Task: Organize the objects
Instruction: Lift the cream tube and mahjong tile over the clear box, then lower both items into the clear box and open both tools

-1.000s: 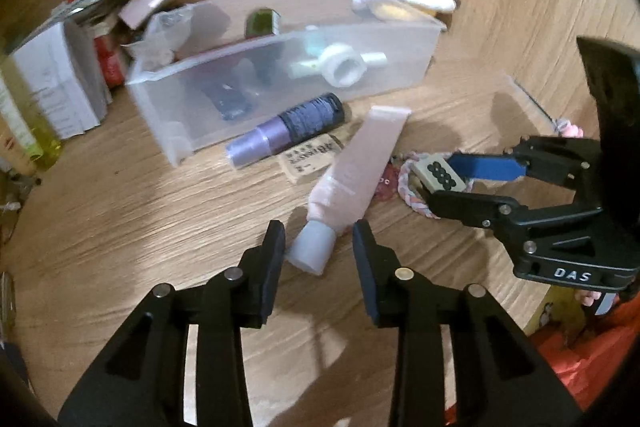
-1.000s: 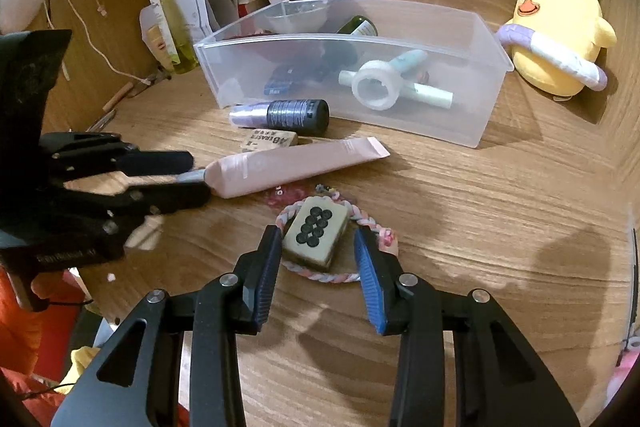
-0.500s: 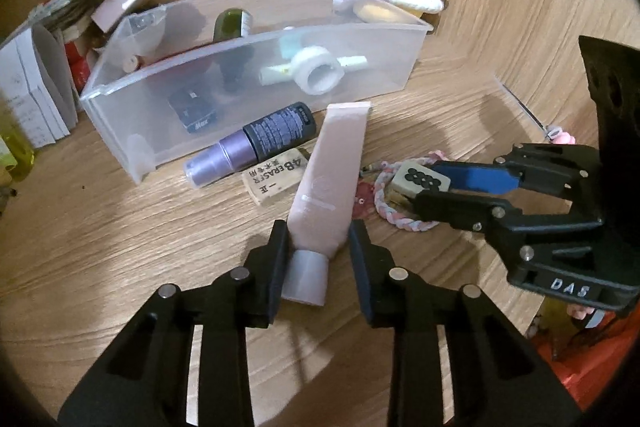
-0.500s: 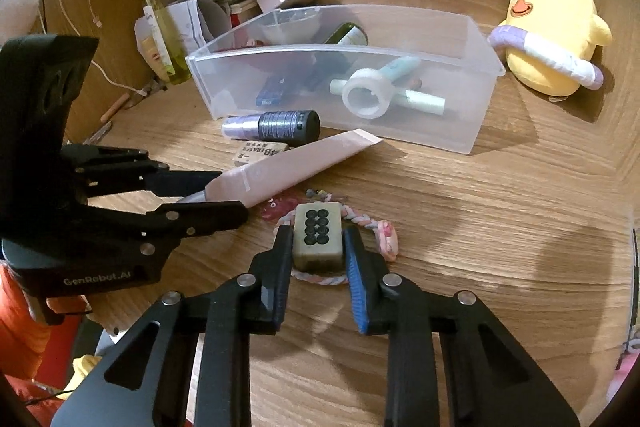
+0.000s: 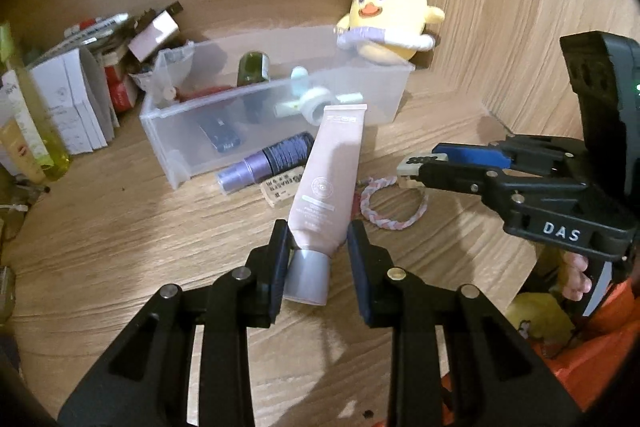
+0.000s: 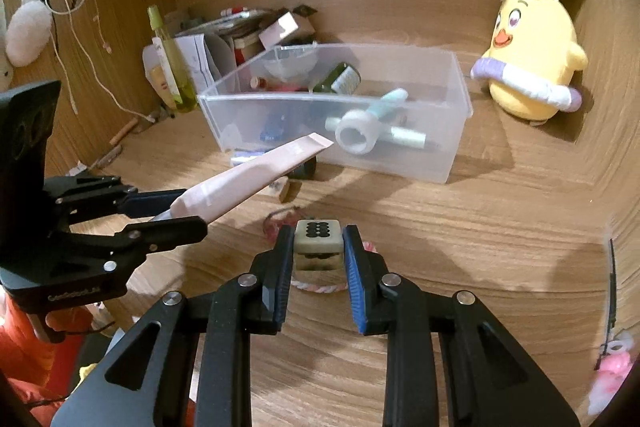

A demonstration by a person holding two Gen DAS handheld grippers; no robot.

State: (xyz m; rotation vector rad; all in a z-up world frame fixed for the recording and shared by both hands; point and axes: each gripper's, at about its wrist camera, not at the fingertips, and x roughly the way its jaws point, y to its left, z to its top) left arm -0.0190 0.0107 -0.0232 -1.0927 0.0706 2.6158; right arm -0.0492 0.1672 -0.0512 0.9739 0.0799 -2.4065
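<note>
Lifted since a second ago: pink tube (image 5: 329,179), clamped at its cap end by left gripper (image 5: 316,259); mahjong tile (image 6: 319,241), clenched in right gripper (image 6: 318,259). Both ahead of clear bin (image 6: 448,163) (partly filled). Purple bottle (image 5: 264,163), braided bracelet (image 5: 394,205) remain out.

Your left gripper (image 5: 316,251) holds the tube (image 5: 330,179) by its cap end, raised off the desk (image 6: 480,227) and pointing toward the bin (image 6: 440,163). To its right, your right gripper (image 6: 318,247) clamps the tile (image 6: 319,241) above the braided loop (image 5: 390,205) lying on the desk. Before the bin's front wall lie the bottle (image 5: 266,165) and, nearer you, the eraser (image 5: 280,187). The tape roll (image 6: 356,135) rests inside the bin. The plush chick (image 6: 532,67) sits behind the bin's right end, and the boxes (image 5: 80,99) crowd its left.
</note>
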